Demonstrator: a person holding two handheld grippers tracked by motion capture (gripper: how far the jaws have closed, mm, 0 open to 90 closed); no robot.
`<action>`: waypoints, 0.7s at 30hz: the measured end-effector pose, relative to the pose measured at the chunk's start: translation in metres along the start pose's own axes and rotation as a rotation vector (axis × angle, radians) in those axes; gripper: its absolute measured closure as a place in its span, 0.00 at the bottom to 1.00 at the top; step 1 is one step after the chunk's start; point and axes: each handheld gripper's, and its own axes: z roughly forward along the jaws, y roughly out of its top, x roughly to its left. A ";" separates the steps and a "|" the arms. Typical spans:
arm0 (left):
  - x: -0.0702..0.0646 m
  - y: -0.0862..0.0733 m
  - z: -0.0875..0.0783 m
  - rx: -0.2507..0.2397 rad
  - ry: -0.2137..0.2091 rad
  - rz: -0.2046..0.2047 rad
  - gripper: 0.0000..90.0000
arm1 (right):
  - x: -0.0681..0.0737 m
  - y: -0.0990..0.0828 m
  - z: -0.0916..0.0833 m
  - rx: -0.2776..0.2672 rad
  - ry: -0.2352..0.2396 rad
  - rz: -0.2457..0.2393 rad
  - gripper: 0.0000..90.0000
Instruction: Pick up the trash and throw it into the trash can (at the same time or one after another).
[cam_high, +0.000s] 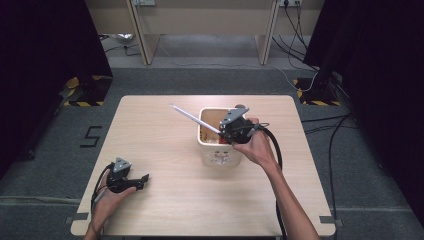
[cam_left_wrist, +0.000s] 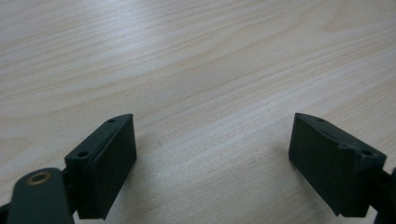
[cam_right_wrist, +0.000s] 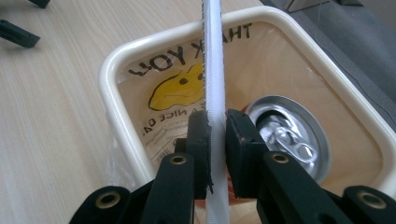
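We pinch the straw (cam_right_wrist: 214, 70) mid-length in the right gripper (cam_right_wrist: 215, 140) over the bin (cam_right_wrist: 109, 74); probably light, bendy; left gripper (cam_left_wrist: 212, 154) jaws wide, empty

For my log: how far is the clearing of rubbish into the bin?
Done: a drink can already lies in the bin. In hand: the right gripper grips a white strip above the bin. Left: releasing it. The left gripper rests open on the table.
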 end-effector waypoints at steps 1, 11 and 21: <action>0.000 0.000 0.000 0.000 -0.001 -0.002 0.16 | 0.001 0.001 0.002 0.005 -0.001 0.003 0.89; 0.000 0.000 0.000 0.000 -0.001 -0.002 0.16 | 0.007 0.007 0.012 -0.018 0.020 0.010 0.73; 0.000 0.000 0.000 0.001 -0.001 -0.002 0.16 | 0.002 0.018 0.021 0.027 0.019 -0.013 0.89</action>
